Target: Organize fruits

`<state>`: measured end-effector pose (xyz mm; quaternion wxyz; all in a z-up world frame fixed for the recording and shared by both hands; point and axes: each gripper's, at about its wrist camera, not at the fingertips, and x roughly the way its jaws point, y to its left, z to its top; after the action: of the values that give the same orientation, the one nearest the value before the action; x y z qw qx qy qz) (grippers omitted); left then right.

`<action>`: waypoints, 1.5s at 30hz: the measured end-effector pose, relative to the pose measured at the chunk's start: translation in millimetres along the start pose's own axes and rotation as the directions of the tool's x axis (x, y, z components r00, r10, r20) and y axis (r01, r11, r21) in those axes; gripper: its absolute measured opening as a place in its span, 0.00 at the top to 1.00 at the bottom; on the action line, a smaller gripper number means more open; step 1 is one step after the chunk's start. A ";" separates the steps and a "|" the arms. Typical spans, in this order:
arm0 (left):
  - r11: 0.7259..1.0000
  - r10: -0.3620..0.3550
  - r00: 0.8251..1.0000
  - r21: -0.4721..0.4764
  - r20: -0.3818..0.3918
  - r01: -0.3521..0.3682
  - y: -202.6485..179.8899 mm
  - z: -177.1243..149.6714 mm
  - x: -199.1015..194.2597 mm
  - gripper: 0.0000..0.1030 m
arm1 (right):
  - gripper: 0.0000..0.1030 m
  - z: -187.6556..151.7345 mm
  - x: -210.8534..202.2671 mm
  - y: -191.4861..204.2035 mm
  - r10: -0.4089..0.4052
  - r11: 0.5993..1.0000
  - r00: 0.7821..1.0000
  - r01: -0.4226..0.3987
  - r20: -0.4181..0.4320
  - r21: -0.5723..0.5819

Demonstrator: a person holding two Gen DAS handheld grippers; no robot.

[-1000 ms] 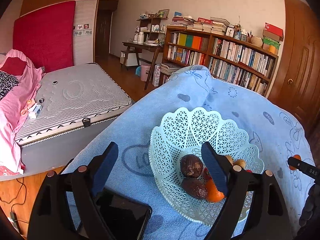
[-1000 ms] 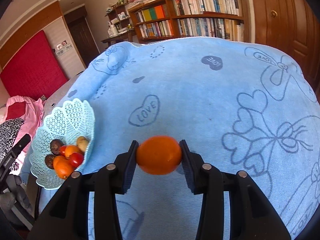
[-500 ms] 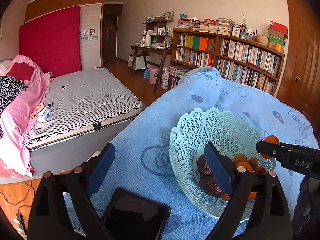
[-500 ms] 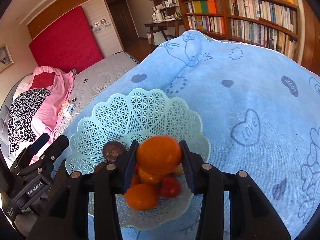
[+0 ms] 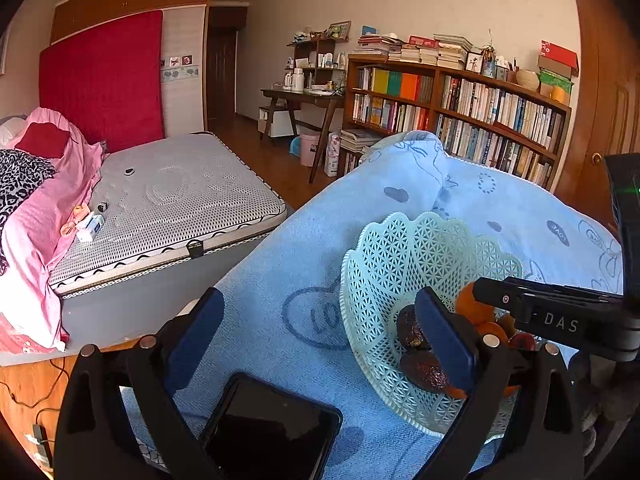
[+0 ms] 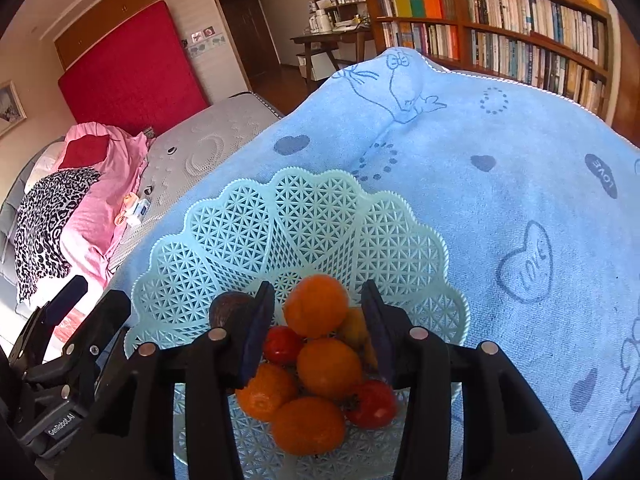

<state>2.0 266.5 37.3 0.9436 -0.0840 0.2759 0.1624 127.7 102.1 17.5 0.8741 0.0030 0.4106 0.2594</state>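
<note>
A pale green lattice basket (image 6: 312, 216) stands on the blue towel and holds several oranges, red tomatoes (image 6: 282, 344) and dark brown fruits (image 5: 412, 330). My right gripper (image 6: 318, 330) hangs over the basket, open. An orange (image 6: 316, 306) lies on top of the pile between its fingers, with a small gap on each side. In the left wrist view the same basket (image 5: 404, 248) is at the right. My left gripper (image 5: 320, 336) is open over bare towel just left of it, its right finger in front of the dark fruits.
A black phone (image 5: 272, 436) lies on the towel under the left gripper. The blue towel (image 6: 500, 200) stretches to the right and back. A bed (image 5: 168, 200) with pink bedding is at the left, and a bookcase (image 5: 460, 112) is behind.
My right gripper carried the orange from over the towel to the basket and opened; the orange now rests on the fruit pile. The left gripper drifted slightly left of the basket.
</note>
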 end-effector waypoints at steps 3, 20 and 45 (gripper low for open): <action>1.000 -0.001 1.000 0.004 -0.002 0.001 -1.9 -0.6 -0.1 0.05 | 0.53 -4.0 -6.8 -1.4 -0.020 1.000 1.000 0.020 0.014 -0.013; 0.997 0.031 0.999 0.077 0.019 -0.033 -15.0 -9.7 -13.0 0.03 | 0.31 -33.8 -51.2 13.2 -0.198 0.965 0.974 0.214 0.110 -0.153; 0.979 0.069 0.997 0.191 0.032 -0.073 -36.1 -42.8 -53.0 0.03 | 0.05 -87.8 -88.5 16.3 -0.302 0.918 0.931 0.342 0.205 -0.200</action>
<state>-48.5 208.5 33.1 0.9444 0.0192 0.2811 0.1697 10.4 57.5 26.2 0.9309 -0.1450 0.2963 0.1566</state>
